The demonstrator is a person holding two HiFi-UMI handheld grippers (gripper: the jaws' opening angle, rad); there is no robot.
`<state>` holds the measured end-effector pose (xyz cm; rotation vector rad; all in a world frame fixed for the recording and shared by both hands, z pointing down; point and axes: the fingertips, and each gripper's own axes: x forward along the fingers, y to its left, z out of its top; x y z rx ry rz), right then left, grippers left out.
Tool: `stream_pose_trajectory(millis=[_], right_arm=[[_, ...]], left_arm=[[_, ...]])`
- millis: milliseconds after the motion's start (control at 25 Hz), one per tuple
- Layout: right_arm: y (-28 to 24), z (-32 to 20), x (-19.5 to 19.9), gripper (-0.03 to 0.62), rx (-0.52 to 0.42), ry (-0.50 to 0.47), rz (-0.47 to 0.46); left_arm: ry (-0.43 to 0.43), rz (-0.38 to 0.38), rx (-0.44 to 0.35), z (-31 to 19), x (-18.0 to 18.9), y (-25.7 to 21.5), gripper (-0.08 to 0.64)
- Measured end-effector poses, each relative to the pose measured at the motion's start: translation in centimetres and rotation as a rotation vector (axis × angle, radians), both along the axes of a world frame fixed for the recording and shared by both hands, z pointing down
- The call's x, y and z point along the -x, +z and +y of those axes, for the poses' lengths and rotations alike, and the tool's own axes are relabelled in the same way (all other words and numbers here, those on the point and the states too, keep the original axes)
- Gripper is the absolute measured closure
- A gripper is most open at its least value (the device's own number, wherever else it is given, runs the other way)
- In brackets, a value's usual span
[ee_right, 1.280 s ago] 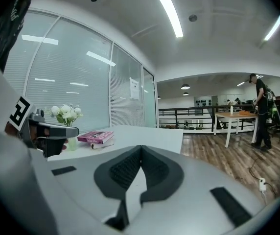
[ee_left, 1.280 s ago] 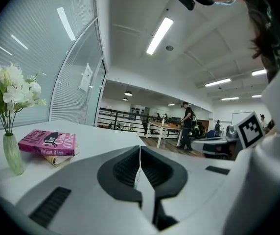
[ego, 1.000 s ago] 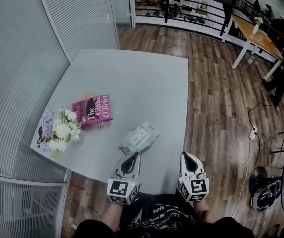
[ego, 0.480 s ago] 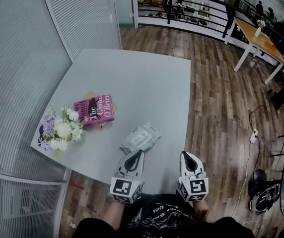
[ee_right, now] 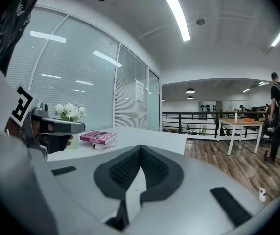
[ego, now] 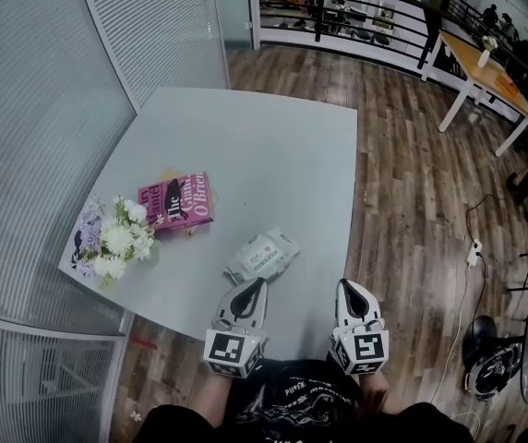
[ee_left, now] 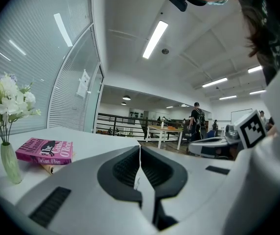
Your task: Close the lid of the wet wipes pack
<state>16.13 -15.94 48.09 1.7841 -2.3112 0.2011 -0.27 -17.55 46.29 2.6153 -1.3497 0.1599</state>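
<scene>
Both sets of fingers are sitting pressed together with nothing between them. The left gripper [ego: 251,287] and right gripper [ego: 347,287] are hanging side by side over the near edge of the smooth grey table [ego: 273,146]. The wet wipes pack [ego: 262,255], a soft, crinkly white pouch with a green label, is lying flat just beyond the left gripper's tips. Further left, a pink paperback book [ego: 176,199] is lying beside some white flowers [ego: 112,240].

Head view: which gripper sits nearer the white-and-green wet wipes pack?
The left gripper, tips just short of the white-and-green wet wipes pack; the right gripper is farther right.
</scene>
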Motion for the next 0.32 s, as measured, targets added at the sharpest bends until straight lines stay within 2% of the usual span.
stream_pose_trajectory(millis=[320], right_arm=[[-0.14, 0.29, 0.05, 0.594, -0.008, -0.009, 0.037]], left_arm=[[-0.022, 0.015, 0.001, 0.44, 0.33, -0.17, 0.552]])
